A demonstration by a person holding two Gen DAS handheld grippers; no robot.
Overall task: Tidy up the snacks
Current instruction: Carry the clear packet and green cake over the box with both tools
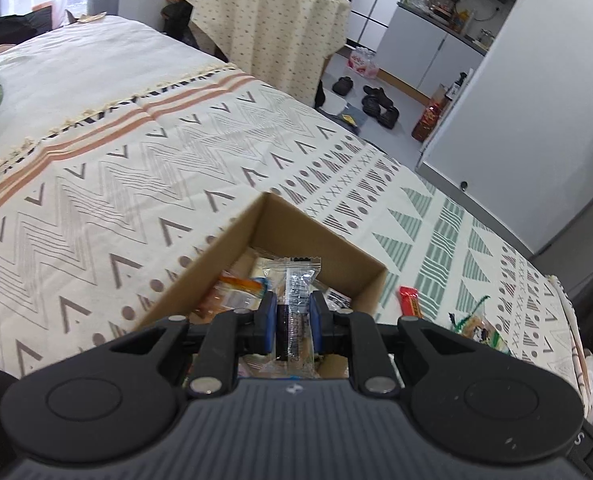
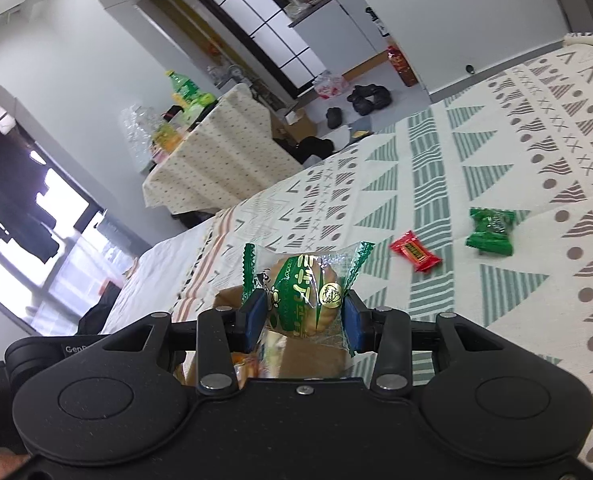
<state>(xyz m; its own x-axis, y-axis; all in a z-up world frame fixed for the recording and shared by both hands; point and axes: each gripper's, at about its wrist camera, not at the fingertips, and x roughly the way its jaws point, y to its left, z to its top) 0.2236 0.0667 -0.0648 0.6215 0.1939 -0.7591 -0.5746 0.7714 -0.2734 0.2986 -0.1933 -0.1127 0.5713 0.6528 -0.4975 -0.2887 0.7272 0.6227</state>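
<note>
My left gripper (image 1: 293,322) is shut on a clear-wrapped snack bar (image 1: 295,296) and holds it over an open cardboard box (image 1: 320,240) that lies on the patterned bedspread and has several wrapped snacks inside. My right gripper (image 2: 303,316) is shut on a green-and-clear wrapped biscuit pack (image 2: 302,284), held above the box (image 2: 228,294), whose edge shows just behind it. A red candy (image 2: 414,255) and a green wrapped snack (image 2: 490,231) lie loose on the bedspread to the right. The red candy also shows in the left wrist view (image 1: 410,300).
A green-trimmed snack packet (image 1: 478,326) lies on the bedspread right of the box. A small table with a dotted cloth (image 1: 268,20) holds bottles beyond the bed. Shoes (image 1: 378,104) lie on the floor. The bed edge runs along the right.
</note>
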